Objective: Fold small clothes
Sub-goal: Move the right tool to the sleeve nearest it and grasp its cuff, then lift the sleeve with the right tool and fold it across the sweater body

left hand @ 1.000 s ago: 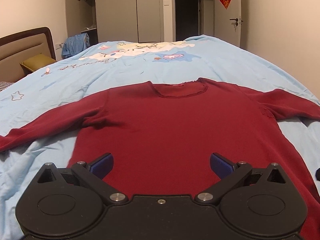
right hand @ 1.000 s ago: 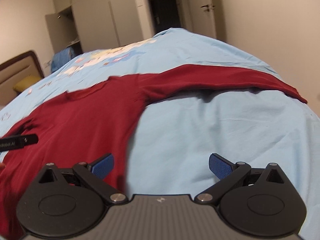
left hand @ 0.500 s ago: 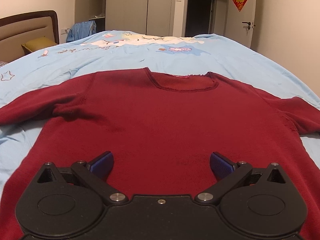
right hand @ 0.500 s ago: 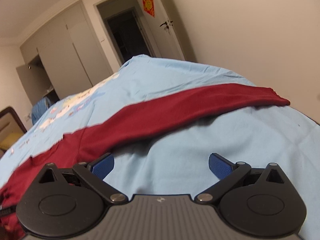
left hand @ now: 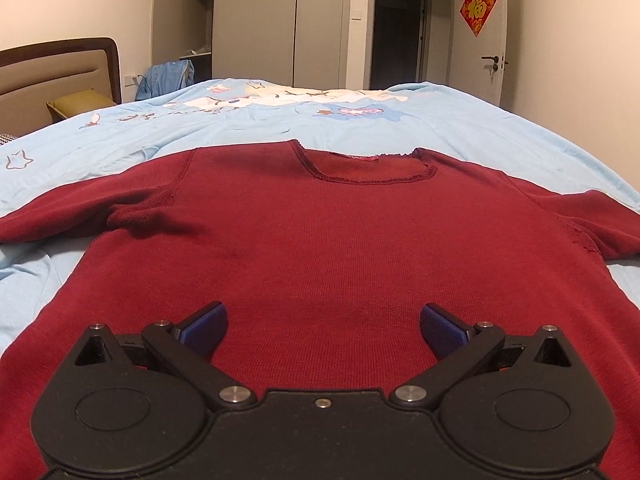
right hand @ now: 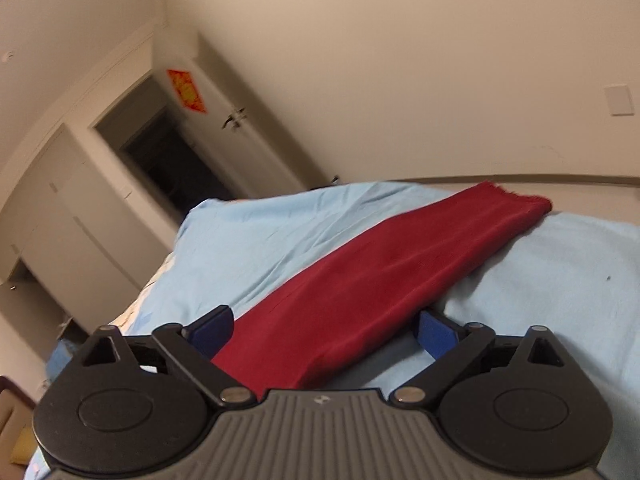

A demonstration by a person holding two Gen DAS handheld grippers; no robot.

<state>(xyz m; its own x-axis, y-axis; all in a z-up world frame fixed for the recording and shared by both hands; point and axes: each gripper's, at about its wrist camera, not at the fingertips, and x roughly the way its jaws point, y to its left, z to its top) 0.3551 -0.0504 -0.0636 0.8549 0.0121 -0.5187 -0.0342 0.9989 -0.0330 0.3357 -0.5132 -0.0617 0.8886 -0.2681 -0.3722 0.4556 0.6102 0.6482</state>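
The sweater [left hand: 320,248] lies flat and unfolded on the bed [left hand: 460,128], sleeve [right hand: 400,276] stretching toward 1 o'clock between the spread right claw [right hand: 322,330]; left claw [left hand: 322,326] gapes empty.

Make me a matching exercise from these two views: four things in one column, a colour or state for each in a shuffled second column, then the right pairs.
Things
1. sweater
2. bedsheet
3. door ornament
4. left gripper

Colour or state
A. red and gold, on the white door
B. open, fingers apart above the knit
C. dark red, spread flat with sleeves out
D. light blue, with a cartoon print

Pairs: 1-C, 2-D, 3-A, 4-B
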